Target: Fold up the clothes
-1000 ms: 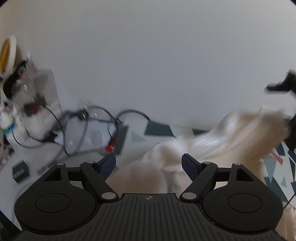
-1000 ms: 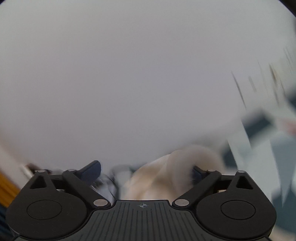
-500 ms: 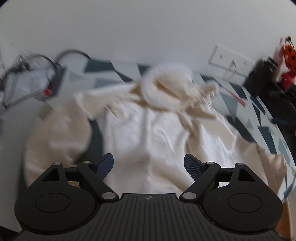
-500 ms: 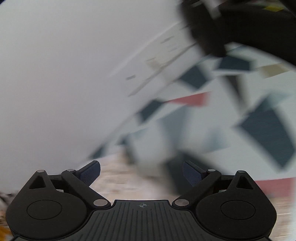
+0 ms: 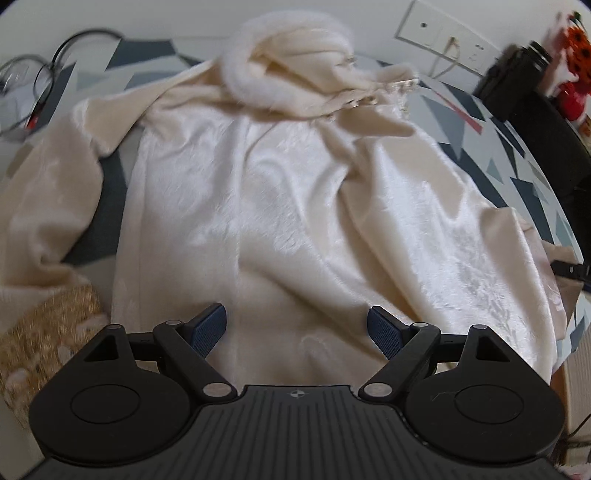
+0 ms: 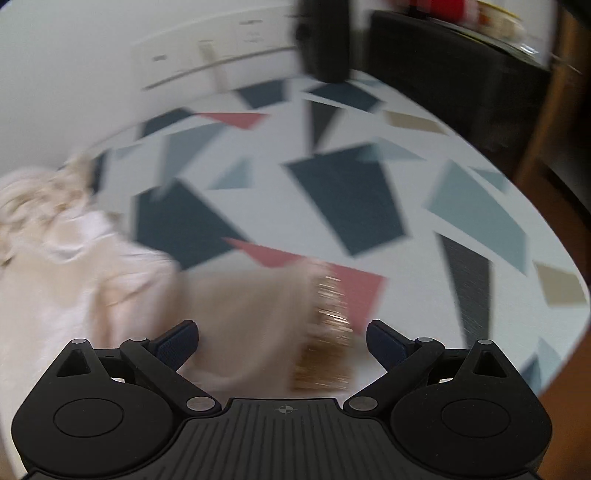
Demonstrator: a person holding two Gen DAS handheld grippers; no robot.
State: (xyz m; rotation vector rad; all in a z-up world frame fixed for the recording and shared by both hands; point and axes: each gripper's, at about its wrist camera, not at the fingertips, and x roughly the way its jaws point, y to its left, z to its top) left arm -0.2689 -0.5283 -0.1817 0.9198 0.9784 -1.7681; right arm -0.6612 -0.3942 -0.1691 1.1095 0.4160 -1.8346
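Left wrist view: black cables [image 5: 44,70] lie at the far left corner of the table [image 5: 461,122], which carries a cloth printed with dark, grey and red triangles; the cream hooded garment [image 5: 280,192] lies spread flat across the middle of the table, fur-trimmed hood [image 5: 291,62] toward the far edge, one sleeve [image 5: 48,199] out to the left with a gold sequinned cuff [image 5: 44,332] at the near left edge; the left gripper [image 5: 297,328] hovers above the garment's lower part, jaws spread wide, holding nothing; a white wall plate [image 5: 443,33] and a black object [image 5: 517,81] stand at the far right.

Right wrist view, blurred: the garment [image 6: 74,266] occupies the left side of the table [image 6: 406,155]; its other sleeve [image 6: 251,321] with gold cuff [image 6: 328,343] lies between the fingers of the right gripper [image 6: 282,339], jaws spread wide, gripping nothing.
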